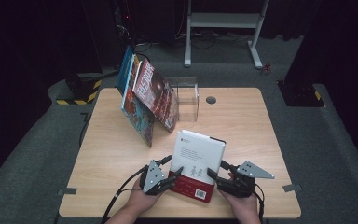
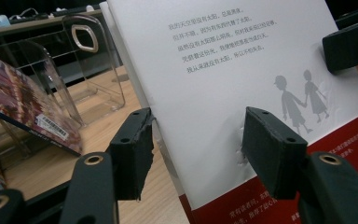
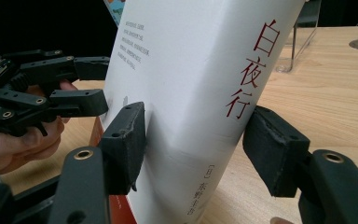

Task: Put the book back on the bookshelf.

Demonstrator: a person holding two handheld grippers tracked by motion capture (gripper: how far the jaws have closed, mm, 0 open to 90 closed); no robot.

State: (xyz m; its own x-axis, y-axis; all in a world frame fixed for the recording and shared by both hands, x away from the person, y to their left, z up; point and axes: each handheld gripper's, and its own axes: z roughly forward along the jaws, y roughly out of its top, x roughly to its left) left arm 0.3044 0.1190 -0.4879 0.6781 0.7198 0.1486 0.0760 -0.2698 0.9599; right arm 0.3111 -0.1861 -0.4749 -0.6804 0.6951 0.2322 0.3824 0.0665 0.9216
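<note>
I'm clamping white book [image 1: 196, 164] w/ right gripper [image 1: 219, 173] across spine, steadying it; left gripper [image 1: 175, 175] is straddling near-left edge, jaws parted, not pressing.

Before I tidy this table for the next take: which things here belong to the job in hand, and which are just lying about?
In use:
- white and red book
- left gripper, at its one edge
- right gripper, at the spine side

Lying about:
- leaning books
- clear acrylic stand
- table
</note>
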